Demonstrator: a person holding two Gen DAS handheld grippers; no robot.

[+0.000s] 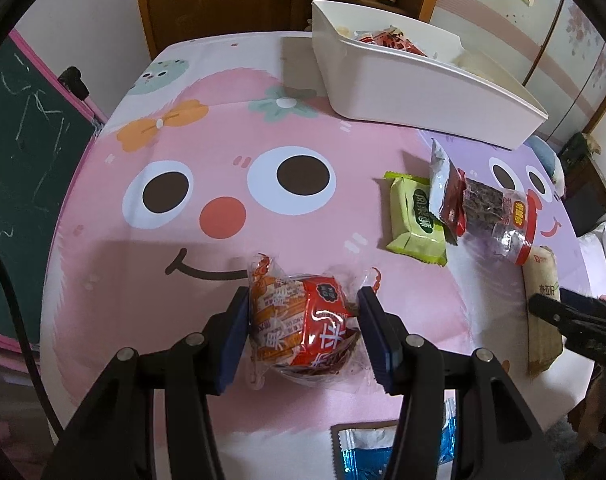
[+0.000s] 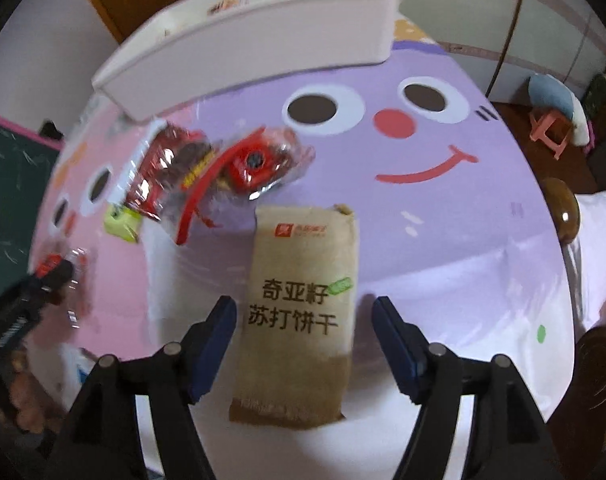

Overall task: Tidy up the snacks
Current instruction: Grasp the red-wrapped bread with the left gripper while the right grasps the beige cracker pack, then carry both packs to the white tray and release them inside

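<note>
Table covered in a cartoon-face cloth (image 1: 151, 240), pink on one half, purple on the other, in a room with a wooden door and a green chalkboard at the left edge. Nearest in the left wrist view, the left gripper (image 1: 303, 312) has its blue pads pressed against both sides of a clear bag of red and orange snacks (image 1: 303, 320), gripping it on the pink cloth. A blue-and-white packet (image 1: 363, 452) lies below, partly hidden by the gripper. In the right wrist view the right gripper (image 2: 303, 320) has jaws spread apart, straddling a tan cracker pack (image 2: 299, 312) that lies flat, pads clear of its sides, not gripping. Further out, a green packet (image 1: 415, 216), a silver-and-red pouch (image 1: 447, 188) and a clear bag of dark snacks (image 1: 499, 216) lie bunched together, overlapping. At the far edge sits a white bin (image 1: 423, 92) with some snacks already inside.
</note>
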